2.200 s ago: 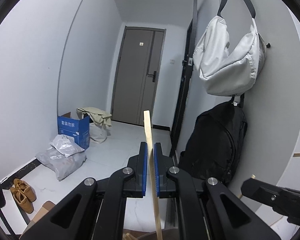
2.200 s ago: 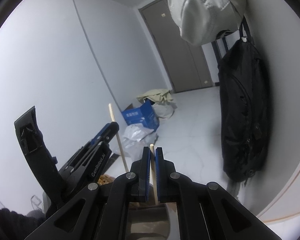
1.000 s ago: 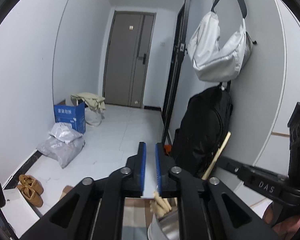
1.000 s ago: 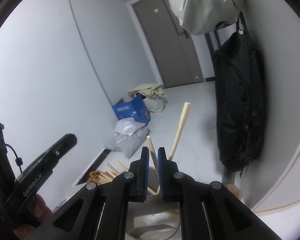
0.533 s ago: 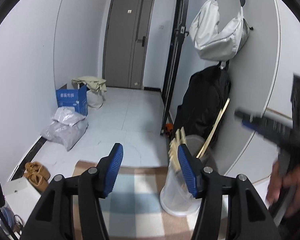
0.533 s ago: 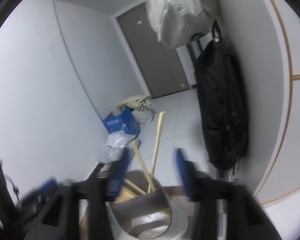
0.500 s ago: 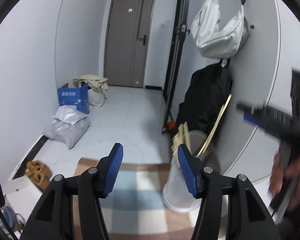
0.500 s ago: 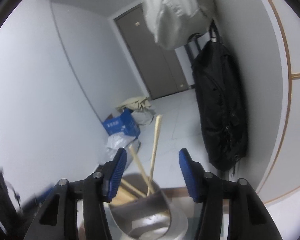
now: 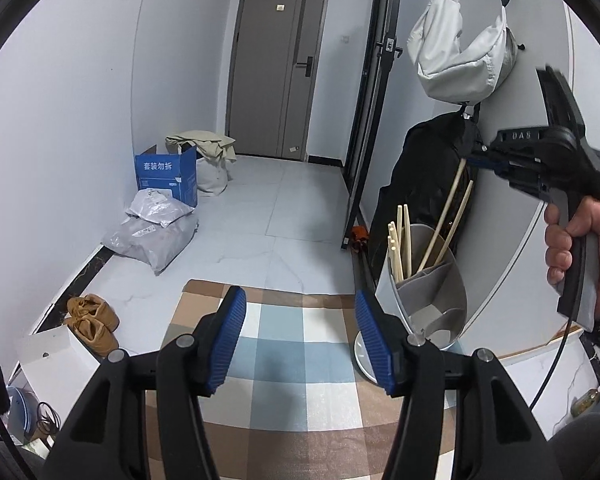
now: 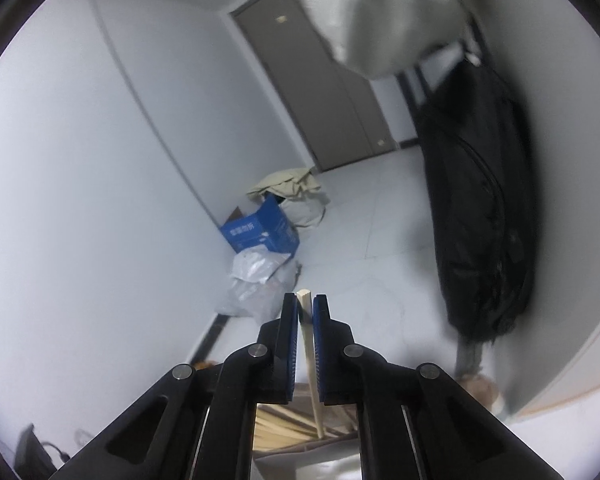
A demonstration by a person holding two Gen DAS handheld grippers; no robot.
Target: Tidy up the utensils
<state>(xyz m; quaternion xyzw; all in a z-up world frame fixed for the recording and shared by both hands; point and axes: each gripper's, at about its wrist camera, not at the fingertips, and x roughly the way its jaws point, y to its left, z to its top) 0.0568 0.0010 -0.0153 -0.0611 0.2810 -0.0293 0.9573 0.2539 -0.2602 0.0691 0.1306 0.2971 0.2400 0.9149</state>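
A grey and white utensil holder (image 9: 428, 292) stands on the checked cloth (image 9: 284, 364) at the right. Several wooden chopsticks (image 9: 399, 240) stand in its compartments. My left gripper (image 9: 300, 332) is open and empty, low over the cloth, left of the holder. My right gripper (image 9: 474, 156) is above the holder, shut on the top of one long chopstick (image 9: 446, 208) that leans in the holder's rear compartment. In the right wrist view the right gripper (image 10: 305, 316) pinches this chopstick (image 10: 309, 344) near its top end, with the holder (image 10: 300, 448) below.
A black backpack (image 9: 424, 176) and a white bag (image 9: 460, 56) hang on the wall just behind the holder. On the floor beyond the table are a blue box (image 9: 166, 172), grey parcels (image 9: 156, 228) and brown shoes (image 9: 92, 316). A white box (image 9: 56, 360) sits at the left.
My right gripper was open half a second ago and has now shut on a chopstick in the holder. My left gripper let go of its chopstick earlier and stays open.
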